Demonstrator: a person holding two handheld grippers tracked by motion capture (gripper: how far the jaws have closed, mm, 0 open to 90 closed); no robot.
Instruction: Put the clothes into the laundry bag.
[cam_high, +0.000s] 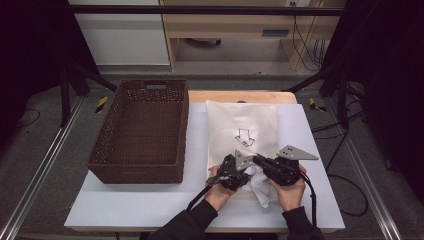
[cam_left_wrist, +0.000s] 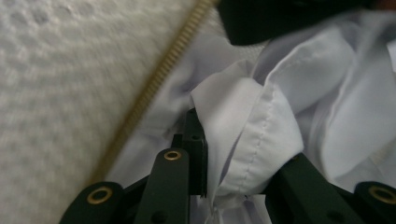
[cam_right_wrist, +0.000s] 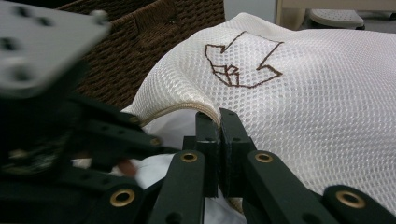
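A cream mesh laundry bag with a brown arrow mark lies on the white table top. A white garment spills from its near opening. My left gripper is shut on a folded hem of the garment, beside the bag's brass zipper. My right gripper is shut on the bag's zippered rim and holds it lifted. In the right gripper view, its jaws meet on that edge, with the mesh behind and the left gripper close at the left.
A dark brown woven basket stands on the table's left half, close beside the bag, and shows behind it. Bare table lies in front of the basket. Black frame bars and cables run on the floor around the table.
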